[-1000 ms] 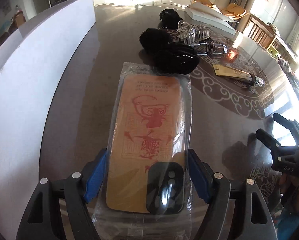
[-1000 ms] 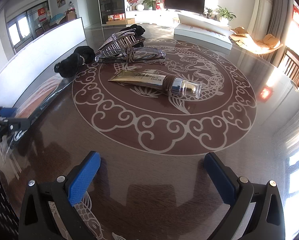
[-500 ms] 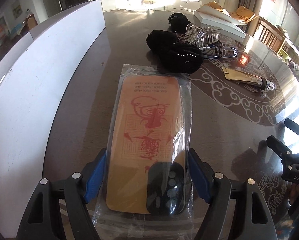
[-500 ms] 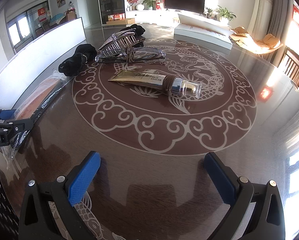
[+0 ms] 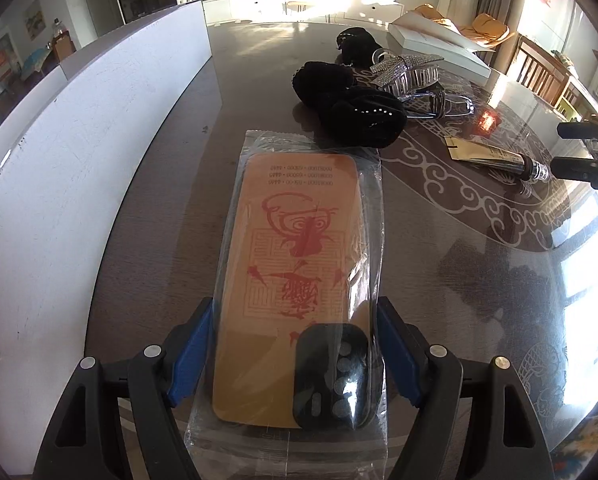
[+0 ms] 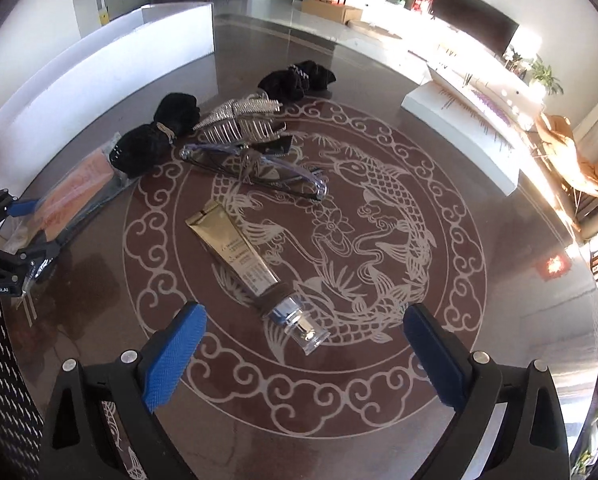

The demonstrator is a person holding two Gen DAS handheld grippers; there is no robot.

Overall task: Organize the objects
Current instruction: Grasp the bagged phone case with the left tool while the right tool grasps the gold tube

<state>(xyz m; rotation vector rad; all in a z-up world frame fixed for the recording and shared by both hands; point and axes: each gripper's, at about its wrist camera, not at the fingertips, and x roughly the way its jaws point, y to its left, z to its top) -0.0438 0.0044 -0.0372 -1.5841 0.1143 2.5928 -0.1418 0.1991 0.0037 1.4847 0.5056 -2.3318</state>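
Right claw [image 6: 299,344] swung over gold tube [image 6: 235,250], standing wide, empty. Left claw [image 5: 295,350] clamped on bagged phone case [image 5: 299,264], flat on desk [image 5: 439,288]. Sorting barely begun; everything unsorted.

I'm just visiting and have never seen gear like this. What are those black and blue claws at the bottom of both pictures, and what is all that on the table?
There is no robot here: a person holds a two-finger gripper in each hand, and a wide-angle camera on each looks forward along its fingers. In the left camera's view, the left gripper holds a phone case in a clear bag between its blue pads. In the right camera's view, the right gripper is open and empty above a gold tube. Farther back on the patterned table lie glasses, a sparkly hair claw and black scrunchies. White boxes stand at the table's edges.
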